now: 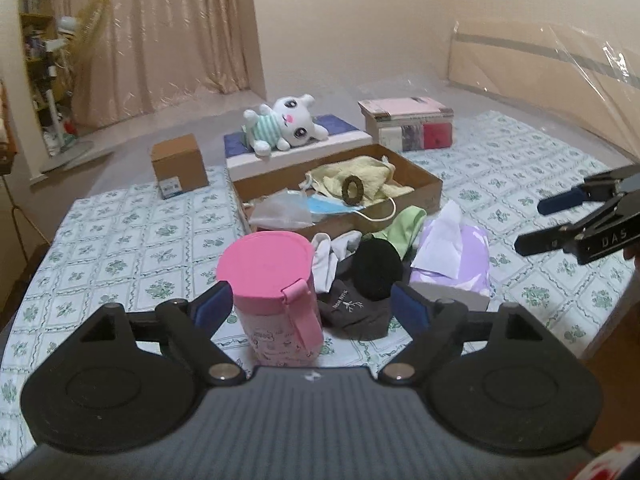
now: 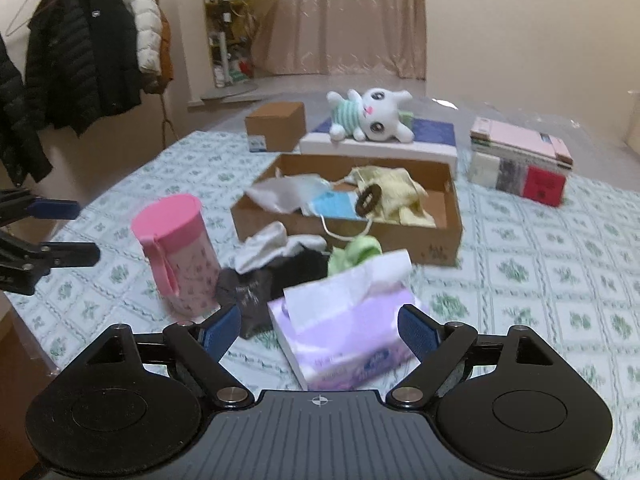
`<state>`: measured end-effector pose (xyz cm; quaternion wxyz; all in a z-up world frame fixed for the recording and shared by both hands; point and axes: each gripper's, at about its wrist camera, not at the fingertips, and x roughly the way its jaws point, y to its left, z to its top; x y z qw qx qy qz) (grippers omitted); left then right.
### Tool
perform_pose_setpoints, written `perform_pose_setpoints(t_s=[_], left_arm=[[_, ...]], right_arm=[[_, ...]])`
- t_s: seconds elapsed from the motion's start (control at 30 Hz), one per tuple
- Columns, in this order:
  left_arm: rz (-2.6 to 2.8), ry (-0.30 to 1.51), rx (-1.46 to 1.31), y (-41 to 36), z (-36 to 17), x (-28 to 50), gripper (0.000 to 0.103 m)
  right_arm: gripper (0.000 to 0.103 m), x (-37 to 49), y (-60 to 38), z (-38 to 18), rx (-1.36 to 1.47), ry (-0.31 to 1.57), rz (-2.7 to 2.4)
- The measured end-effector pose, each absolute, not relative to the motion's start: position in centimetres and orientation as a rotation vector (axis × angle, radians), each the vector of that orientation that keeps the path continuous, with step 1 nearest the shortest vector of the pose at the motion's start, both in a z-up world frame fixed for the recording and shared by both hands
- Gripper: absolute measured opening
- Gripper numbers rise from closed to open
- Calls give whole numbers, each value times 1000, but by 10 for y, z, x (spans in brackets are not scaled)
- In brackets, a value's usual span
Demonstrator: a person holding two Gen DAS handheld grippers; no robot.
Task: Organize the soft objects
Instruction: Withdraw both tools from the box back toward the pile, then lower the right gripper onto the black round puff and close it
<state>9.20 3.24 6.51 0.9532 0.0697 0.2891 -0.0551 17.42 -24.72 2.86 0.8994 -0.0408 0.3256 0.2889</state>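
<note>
Both tools are spread wide with nothing gripped; the left tool [image 1: 310,306] has its blue pads either side of the pink lidded canister [image 1: 272,292], which stands upright just ahead of it, strap dangling down the side nearest the tool; no pad touches it. The right tool [image 2: 318,326] is released too, hanging over the purple tissue box [image 2: 344,332]; the box's long axis runs diagonally, from near the left pad away toward the right pad, one tissue poking up from the top; its near end is cut off behind the tool body.

Just past both tools sits the sock pile [image 1: 360,276]: white, black, grey and green bits all overlapping, so I can't tell how many pieces or which way any single one points. Beyond that is the open cardboard box [image 1: 420,188], long axis crosswise, holding a yellow cloth [image 1: 360,176], a blue face mask [image 1: 332,204] and a dark ring [image 1: 352,190]. Farthest off, the white plush bunny [image 1: 286,122] lies on its side on a flat box, head toward the right. The right view is motion-blurred, so print is unreadable.
</note>
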Motion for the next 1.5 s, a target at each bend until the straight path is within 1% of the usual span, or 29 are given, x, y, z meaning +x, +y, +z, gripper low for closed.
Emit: perform_pose_setpoints(t_s=[0.23, 0.47, 0.77, 1.03, 1.3, 1.5], left_arm=[[-77, 611, 106, 25, 48, 83, 84], [-52, 614, 149, 15, 29, 78, 84], [-99, 647, 112, 21, 27, 82, 84], [-173, 675, 259, 30, 35, 101, 84], [-300, 671, 419, 41, 57, 136, 84], [-403, 710, 488, 45, 69, 165, 84]], right_arm=[[85, 167, -245, 23, -89, 671, 592], [85, 170, -242, 20, -87, 672, 591], [85, 178, -237, 16, -143, 681, 642], [85, 202, -209, 23, -376, 658, 774], [85, 232, -170, 26, -691, 622, 924], [85, 247, -140, 19, -935, 596, 997]])
